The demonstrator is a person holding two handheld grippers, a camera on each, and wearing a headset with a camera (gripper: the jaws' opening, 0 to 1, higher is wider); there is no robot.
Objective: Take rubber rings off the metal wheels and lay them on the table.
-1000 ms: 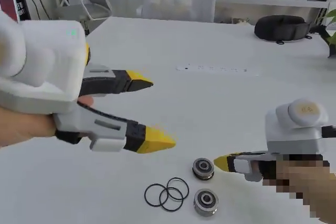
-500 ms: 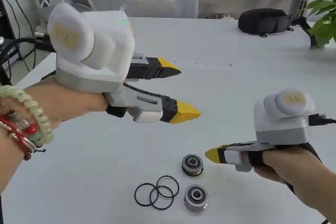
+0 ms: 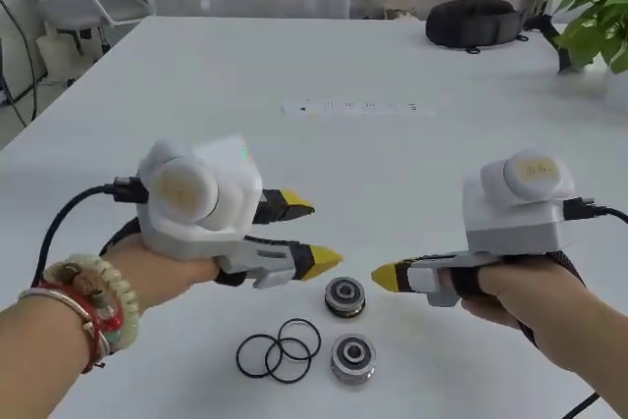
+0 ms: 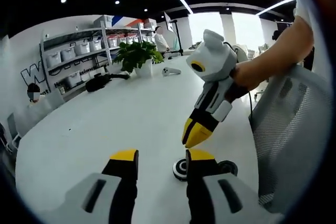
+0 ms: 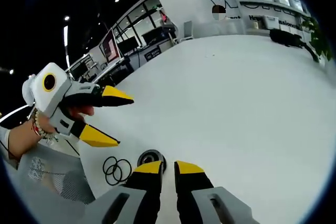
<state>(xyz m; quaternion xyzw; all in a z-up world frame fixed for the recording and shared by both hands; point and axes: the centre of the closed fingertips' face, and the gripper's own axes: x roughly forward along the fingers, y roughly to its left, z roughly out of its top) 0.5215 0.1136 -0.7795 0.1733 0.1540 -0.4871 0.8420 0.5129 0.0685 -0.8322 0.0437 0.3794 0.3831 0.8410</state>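
Left gripper (image 3: 309,235) hovers with its jaws spread wide and empty, while the right gripper (image 3: 388,277) faces it with jaws almost together, gripping nothing. Between their tips sits one metal wheel (image 3: 345,295). A second wheel (image 3: 352,356) lies near it, just beside three overlapping black rubber rings (image 3: 278,350) on the white table (image 3: 392,174).
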